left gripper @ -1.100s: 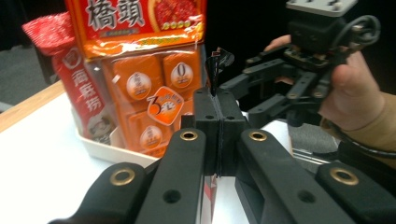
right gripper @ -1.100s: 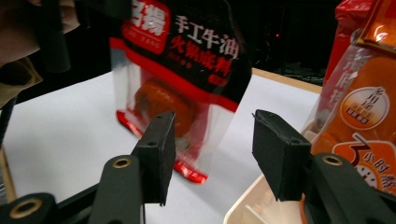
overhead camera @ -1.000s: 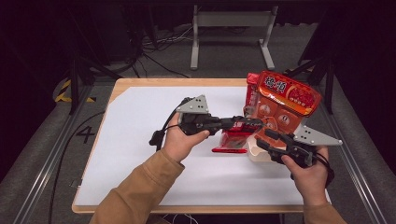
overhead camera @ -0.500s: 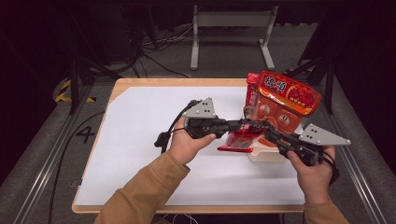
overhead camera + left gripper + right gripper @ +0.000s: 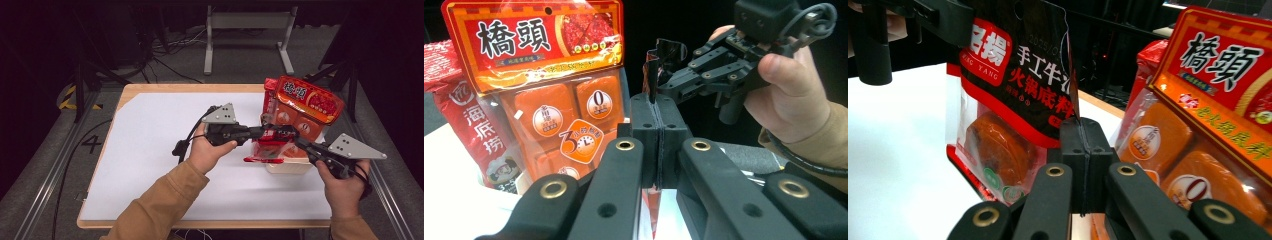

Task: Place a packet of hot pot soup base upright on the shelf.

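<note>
A black and red hotpot-base pouch hangs between my two grippers, just above a white tub. My left gripper comes in from the left and is shut on the pouch's thin edge. From the right, my right gripper has just been closing its jaws and is now shut on the opposite edge. In the left gripper view the right gripper shows beyond the pouch.
A large orange seasoning pack and a red packet stand upright in the white tub behind the pouch. White paper covers the wooden table, with free room at the left and front.
The right gripper's jaws have closed on the pouch's right edge. The left gripper and the pouch have shifted slightly to the right.
</note>
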The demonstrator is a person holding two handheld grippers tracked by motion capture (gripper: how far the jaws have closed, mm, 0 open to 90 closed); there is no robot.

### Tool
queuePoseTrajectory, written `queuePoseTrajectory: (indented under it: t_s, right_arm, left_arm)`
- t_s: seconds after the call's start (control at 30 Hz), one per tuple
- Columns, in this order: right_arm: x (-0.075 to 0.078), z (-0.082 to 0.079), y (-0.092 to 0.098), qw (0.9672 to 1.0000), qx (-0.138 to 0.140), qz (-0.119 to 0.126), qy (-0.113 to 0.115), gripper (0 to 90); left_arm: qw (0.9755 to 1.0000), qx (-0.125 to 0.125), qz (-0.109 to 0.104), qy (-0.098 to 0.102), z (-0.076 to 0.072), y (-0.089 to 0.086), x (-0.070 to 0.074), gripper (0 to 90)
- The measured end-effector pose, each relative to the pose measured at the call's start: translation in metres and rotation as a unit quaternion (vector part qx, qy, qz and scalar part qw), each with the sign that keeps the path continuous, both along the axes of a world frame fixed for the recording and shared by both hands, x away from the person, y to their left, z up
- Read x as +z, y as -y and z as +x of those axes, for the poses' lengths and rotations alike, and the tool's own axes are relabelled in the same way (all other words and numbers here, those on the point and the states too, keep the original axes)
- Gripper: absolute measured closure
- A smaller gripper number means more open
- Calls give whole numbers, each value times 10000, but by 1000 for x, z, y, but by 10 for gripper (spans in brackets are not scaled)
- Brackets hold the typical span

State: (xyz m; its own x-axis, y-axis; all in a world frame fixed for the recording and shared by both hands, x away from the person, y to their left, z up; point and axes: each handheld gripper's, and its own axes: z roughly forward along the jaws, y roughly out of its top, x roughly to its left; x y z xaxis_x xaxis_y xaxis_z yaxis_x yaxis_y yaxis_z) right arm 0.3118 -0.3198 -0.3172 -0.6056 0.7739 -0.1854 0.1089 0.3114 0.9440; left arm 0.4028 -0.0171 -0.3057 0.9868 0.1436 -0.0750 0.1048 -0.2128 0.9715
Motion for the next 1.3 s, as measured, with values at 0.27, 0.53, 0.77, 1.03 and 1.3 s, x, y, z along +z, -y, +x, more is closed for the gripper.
queuePoseTrajectory:
  t_s: [0.27,0.53,0.77,1.03,1.3]
  right_arm:
    - [2,-2,6,9998,-154,-99,73,900]
    - [2,-4,12,9994,-293,-140,93,900]
    - [0,-6,18,9989,-423,-169,91,900]
    - [1,-7,25,9981,-541,-146,250,900]
    - [-1,-5,27,9975,-619,-254,226,900]
  left_arm:
    - [10000,20,36,-62,6,7,-5,894]
    - [9998,133,106,-117,14,18,-9,894]
    - [9998,109,139,-78,18,29,-10,894]
    - [9998,127,111,76,20,38,-6,893]
    - [9997,147,160,52,22,43,-11,891]
